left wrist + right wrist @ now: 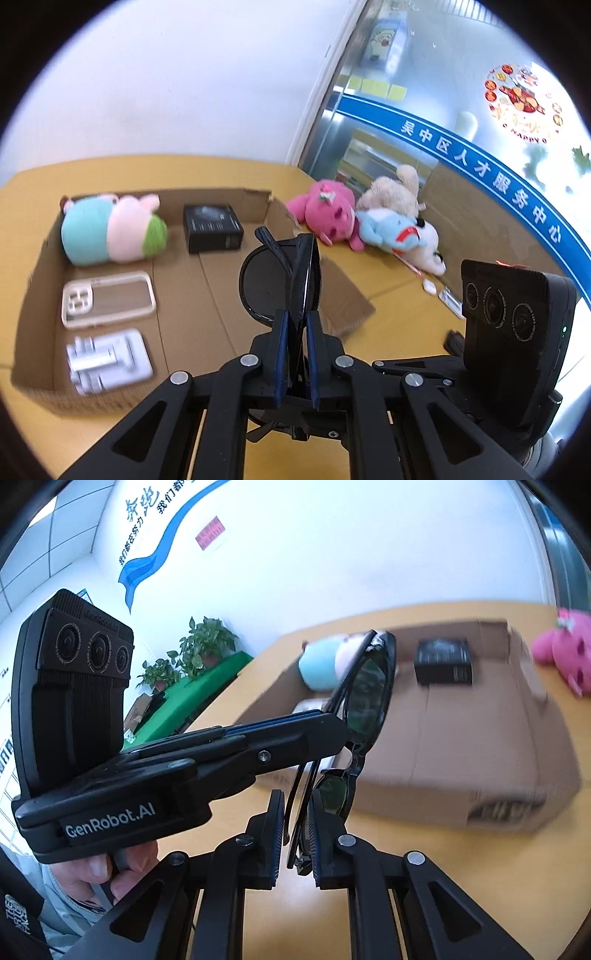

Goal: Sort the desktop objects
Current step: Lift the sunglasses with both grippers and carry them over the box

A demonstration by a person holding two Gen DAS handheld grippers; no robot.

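Note:
Black folded sunglasses (284, 280) are held in the air near the front right corner of a shallow cardboard box (192, 295). My left gripper (295, 321) is shut on them; in the right wrist view it (332, 716) reaches in from the left and clamps the upper lens of the sunglasses (369, 686). My right gripper (297, 808) has its pads around the folded temple arms, with a small gap on the left side. The box holds a blue-pink-green plush (110, 229), a black carton (213, 228), a phone case (107, 299) and a white metal stand (107, 360).
On the yellow table (399, 295) right of the box lie a pink plush (328, 214), a beige plush (391, 192) and a blue-white plush (399, 232). Small white items (439, 291) lie near them. A glass wall stands behind. The box's front wall (480, 797) faces me.

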